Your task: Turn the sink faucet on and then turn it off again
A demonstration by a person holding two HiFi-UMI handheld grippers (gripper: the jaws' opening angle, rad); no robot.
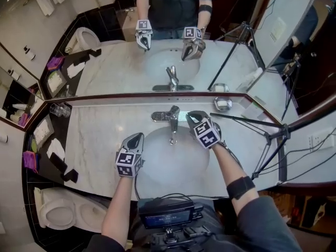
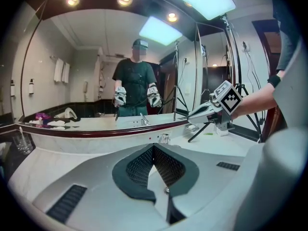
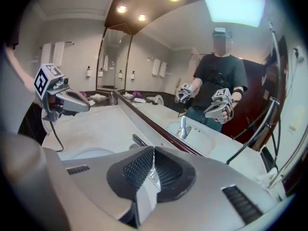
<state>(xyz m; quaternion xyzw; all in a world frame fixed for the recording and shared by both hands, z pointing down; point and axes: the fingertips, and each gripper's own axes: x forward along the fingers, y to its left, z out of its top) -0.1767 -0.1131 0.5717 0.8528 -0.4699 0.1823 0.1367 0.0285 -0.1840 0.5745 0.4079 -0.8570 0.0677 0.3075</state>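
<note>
I'm holding the right gripper (image 1: 191, 115) just right of the faucet (image 1: 172, 121), which is standing at the back rim of the sink (image 1: 157, 164). Its jaws are pinching together on nothing, with the lever lying just beyond the tips. The left gripper (image 1: 137, 136) is hovering over the basin's left edge, clenched and empty, apart from the faucet.

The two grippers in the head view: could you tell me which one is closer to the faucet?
The right gripper: its tips sit just right of the faucet, while the left gripper hangs farther back, over the left rim of the sink.
</note>
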